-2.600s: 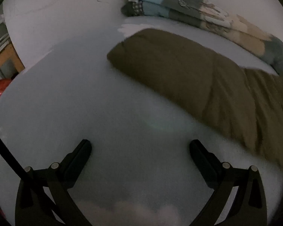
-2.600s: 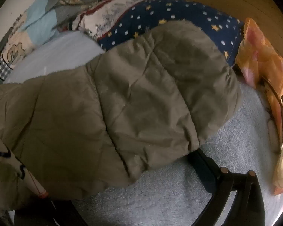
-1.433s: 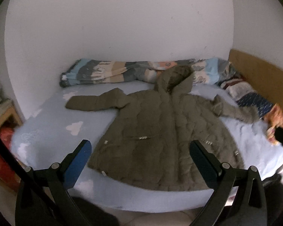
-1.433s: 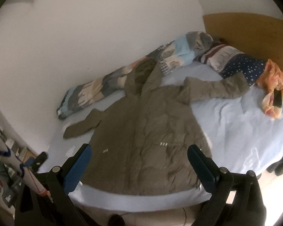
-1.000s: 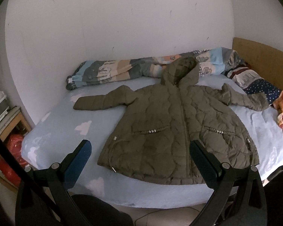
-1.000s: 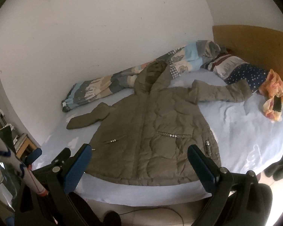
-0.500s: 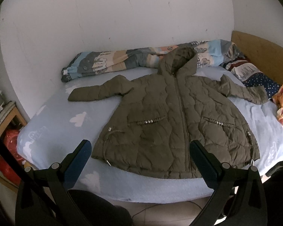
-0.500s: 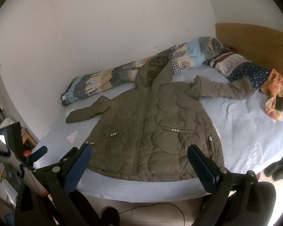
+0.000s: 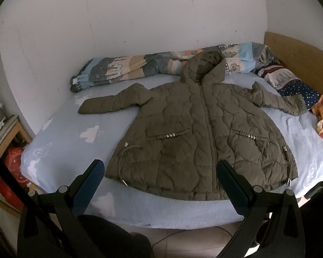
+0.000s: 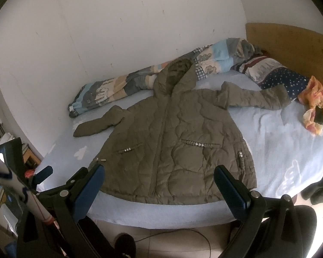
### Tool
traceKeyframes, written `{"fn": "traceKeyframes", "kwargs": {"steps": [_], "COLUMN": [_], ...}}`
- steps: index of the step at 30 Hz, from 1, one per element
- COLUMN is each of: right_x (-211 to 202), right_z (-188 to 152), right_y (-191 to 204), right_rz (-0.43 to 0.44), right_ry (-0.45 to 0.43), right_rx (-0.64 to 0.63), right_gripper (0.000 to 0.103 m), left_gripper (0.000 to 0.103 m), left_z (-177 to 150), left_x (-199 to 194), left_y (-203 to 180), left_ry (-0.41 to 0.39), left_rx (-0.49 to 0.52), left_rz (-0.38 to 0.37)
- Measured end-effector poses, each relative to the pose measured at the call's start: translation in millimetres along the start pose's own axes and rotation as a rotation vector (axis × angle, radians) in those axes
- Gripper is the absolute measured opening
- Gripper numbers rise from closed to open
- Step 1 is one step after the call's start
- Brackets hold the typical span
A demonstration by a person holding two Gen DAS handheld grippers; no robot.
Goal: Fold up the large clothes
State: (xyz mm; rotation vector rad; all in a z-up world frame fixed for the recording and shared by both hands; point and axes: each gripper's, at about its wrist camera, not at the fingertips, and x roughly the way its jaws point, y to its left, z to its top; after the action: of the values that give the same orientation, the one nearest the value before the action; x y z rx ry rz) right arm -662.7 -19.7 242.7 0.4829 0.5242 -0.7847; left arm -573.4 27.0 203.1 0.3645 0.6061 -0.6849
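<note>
An olive quilted hooded jacket (image 9: 196, 133) lies flat and zipped on the light blue bed (image 9: 71, 133), front up, both sleeves spread out, hood toward the wall. It also shows in the right wrist view (image 10: 172, 142). My left gripper (image 9: 160, 172) is open and empty, held back from the bed's near edge, just below the jacket's hem. My right gripper (image 10: 158, 177) is open and empty, also off the bed's near edge (image 10: 161, 212). The left gripper (image 10: 43, 174) shows at the left of the right wrist view.
A rolled patterned quilt (image 9: 140, 66) lies along the wall behind the hood. A starry pillow (image 10: 284, 79) and an orange cloth (image 10: 315, 105) with a phone on it sit at the right by the wooden headboard (image 10: 290, 43). A shelf (image 9: 4, 124) stands left of the bed.
Both grippers pulled far back from the sleeves to the near side of the bed, then eased slightly closer. The jacket has stayed spread flat. Both grippers stayed open.
</note>
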Motion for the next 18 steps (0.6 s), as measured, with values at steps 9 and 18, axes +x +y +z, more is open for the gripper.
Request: {"fn": "traceKeyframes", "kwargs": {"steps": [9,18], "right_x": [-5,13], "right_z": [4,39], "right_y": [-5,-82], "right_rz": [0.020,-0.033], "right_ry": [-0.022,-0.032], "right_rx": [0.020,0.187], "right_gripper": [0.103,0.103], "left_gripper": [0.103,0.103], "left_z": [-2,41], "left_x": [-11,37], "left_y": [-6,6], "left_ry": [-0.013,-0.022], "left_rx": [0.040,0.001], "left_rz": [0.010,0.019]}}
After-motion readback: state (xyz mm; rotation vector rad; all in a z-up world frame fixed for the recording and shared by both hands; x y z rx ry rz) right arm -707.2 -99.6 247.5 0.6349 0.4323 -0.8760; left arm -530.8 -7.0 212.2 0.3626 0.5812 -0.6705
